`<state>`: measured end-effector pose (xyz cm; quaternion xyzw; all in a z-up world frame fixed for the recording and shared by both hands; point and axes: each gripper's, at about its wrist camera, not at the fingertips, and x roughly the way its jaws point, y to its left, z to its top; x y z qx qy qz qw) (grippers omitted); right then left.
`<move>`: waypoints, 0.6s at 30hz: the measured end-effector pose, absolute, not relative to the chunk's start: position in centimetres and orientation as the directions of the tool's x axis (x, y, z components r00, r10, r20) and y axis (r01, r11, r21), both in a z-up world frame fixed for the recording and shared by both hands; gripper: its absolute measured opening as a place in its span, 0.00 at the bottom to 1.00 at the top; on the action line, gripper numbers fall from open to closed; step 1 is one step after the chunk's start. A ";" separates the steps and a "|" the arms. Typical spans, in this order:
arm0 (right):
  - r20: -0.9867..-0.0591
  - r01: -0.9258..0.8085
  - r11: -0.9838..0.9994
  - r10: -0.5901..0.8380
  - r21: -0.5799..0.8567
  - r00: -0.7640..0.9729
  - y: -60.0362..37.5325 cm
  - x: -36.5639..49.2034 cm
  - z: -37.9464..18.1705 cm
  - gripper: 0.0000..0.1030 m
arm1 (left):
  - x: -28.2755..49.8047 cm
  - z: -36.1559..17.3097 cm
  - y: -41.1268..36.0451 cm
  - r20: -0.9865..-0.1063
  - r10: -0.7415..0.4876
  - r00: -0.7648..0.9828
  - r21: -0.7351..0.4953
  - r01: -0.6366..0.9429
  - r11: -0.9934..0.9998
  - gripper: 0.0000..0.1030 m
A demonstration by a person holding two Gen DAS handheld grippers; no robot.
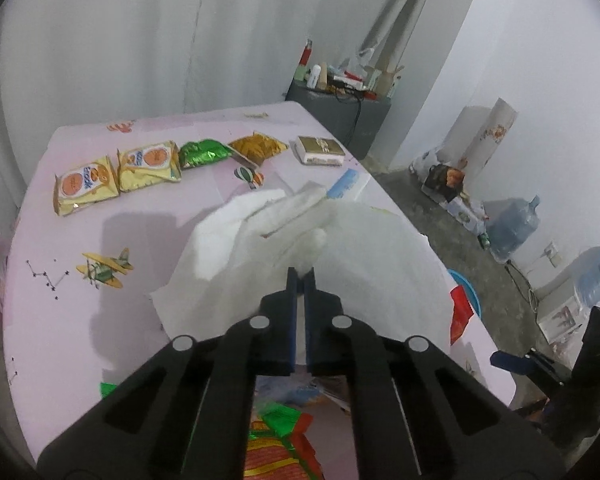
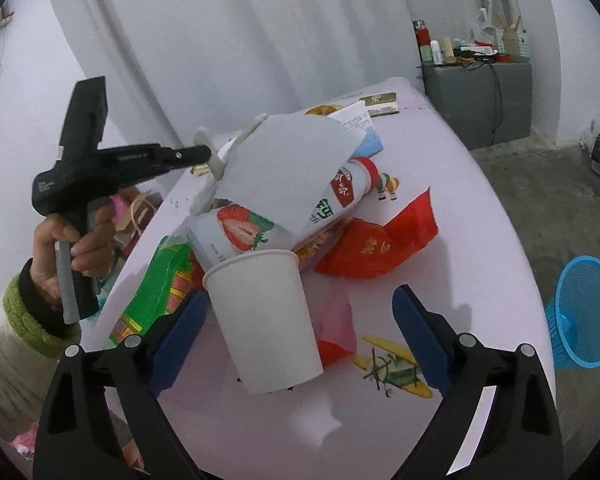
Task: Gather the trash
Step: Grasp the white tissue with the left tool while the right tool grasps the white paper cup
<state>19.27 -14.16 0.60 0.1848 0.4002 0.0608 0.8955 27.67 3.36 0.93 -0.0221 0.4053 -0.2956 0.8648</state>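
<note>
My left gripper (image 1: 301, 280) is shut on a large white paper sheet (image 1: 256, 240), pinched between its blue pads and lifted off the pink table (image 1: 60, 320). In the right wrist view the same gripper (image 2: 209, 155) holds the sheet (image 2: 288, 160) above a pile of trash, with a person's hand (image 2: 60, 248) on its handle. My right gripper (image 2: 298, 324) is open around a white paper cup (image 2: 268, 320) that lies tilted on the table. The cup sits near the left finger (image 2: 180, 332) and well apart from the right one.
Behind the cup lie a strawberry carton (image 2: 236, 232), a bottle (image 2: 348, 188), a green packet (image 2: 156, 292) and red envelopes (image 2: 376, 240). Two yellow snack packs (image 1: 86, 188), green and gold wrappers (image 1: 204, 153) and a small box (image 1: 320, 150) line the far edge. A blue basket (image 2: 584, 312) stands on the floor to the right.
</note>
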 end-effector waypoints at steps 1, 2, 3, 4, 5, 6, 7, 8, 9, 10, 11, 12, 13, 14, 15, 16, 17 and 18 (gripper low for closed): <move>-0.697 0.036 0.922 0.266 0.386 0.666 -14.1 19.4 0.5 0.86 | 27.5 1.3 3.6 -0.680 -0.530 0.507 -0.273 0.496 0.824 0.00; -0.698 0.032 0.920 0.274 0.391 0.661 -14.0 19.6 0.5 0.85 | 27.3 1.6 3.7 -0.673 -0.529 0.517 -0.269 0.496 0.826 0.00; -0.701 0.029 0.917 0.283 0.397 0.655 -13.9 19.8 0.4 0.85 | 27.1 2.0 3.9 -0.665 -0.530 0.526 -0.267 0.495 0.827 0.00; -0.703 0.024 0.916 0.291 0.401 0.650 -13.8 20.1 0.5 0.84 | 26.8 2.5 4.2 -0.653 -0.531 0.540 -0.267 0.492 0.829 0.00; -0.706 0.015 0.914 0.302 0.405 0.641 -13.6 20.3 0.4 0.84 | 26.7 3.0 4.6 -0.638 -0.535 0.553 -0.272 0.489 0.829 0.00; -0.710 0.007 0.914 0.311 0.407 0.632 -13.3 20.5 0.3 0.84 | 26.5 3.5 4.9 -0.625 -0.539 0.565 -0.278 0.485 0.829 0.00; -0.713 0.001 0.914 0.316 0.406 0.625 -13.0 20.8 0.3 0.84 | 26.3 4.2 5.3 -0.606 -0.543 0.582 -0.284 0.479 0.831 0.00; -0.719 -0.005 0.915 0.320 0.403 0.617 -12.8 21.1 0.2 0.84 | 26.1 4.7 5.6 -0.593 -0.543 0.595 -0.285 0.475 0.832 0.00; -0.727 -0.011 0.918 0.321 0.396 0.608 -12.5 21.4 0.1 0.84 | 25.9 5.3 5.9 -0.577 -0.542 0.611 -0.285 0.471 0.835 0.00; -0.733 -0.013 0.921 0.319 0.390 0.600 -12.3 21.6 0.0 0.83 | 25.7 5.7 6.2 -0.567 -0.541 0.621 -0.285 0.468 0.836 0.00; -0.746 -0.015 0.926 0.314 0.378 0.587 -12.0 22.0 -0.2 0.83 | 25.4 6.2 6.5 -0.554 -0.537 0.637 -0.283 0.462 0.840 0.00; -0.757 -0.013 0.930 0.307 0.368 0.576 -11.8 22.3 -0.5 0.82 | 25.1 6.8 6.8 -0.543 -0.528 0.653 -0.278 0.453 0.847 0.00; -0.766 -0.010 0.932 0.304 0.362 0.567 -11.7 22.4 -0.6 0.80 | 24.9 7.3 7.0 -0.535 -0.521 0.665 -0.275 0.446 0.852 0.00; -0.778 -0.009 0.934 0.303 0.358 0.550 -11.5 22.7 -0.9 0.79 | 24.7 7.6 7.2 -0.530 -0.518 0.671 -0.275 0.442 0.854 0.00; -0.787 -0.007 0.934 0.305 0.357 0.537 -11.4 22.9 -1.2 0.78 | 24.5 8.0 7.4 -0.523 -0.516 0.678 -0.275 0.439 0.855 0.00; -0.790 -0.007 0.934 0.307 0.358 0.530 -11.2 22.7 -1.3 0.78 | 24.3 8.4 7.5 -0.519 -0.513 0.684 -0.271 0.438 0.857 0.00; -0.796 -0.010 0.933 0.311 0.359 0.519 -11.0 22.6 -1.5 0.76 | 24.0 8.8 7.6 -0.517 -0.504 0.692 -0.260 0.435 0.862 0.00; -0.801 -0.012 0.935 0.311 0.356 0.511 -10.9 22.6 -1.7 0.74 | 23.8 9.1 7.7 -0.516 -0.493 0.701 -0.244 0.431 0.869 0.00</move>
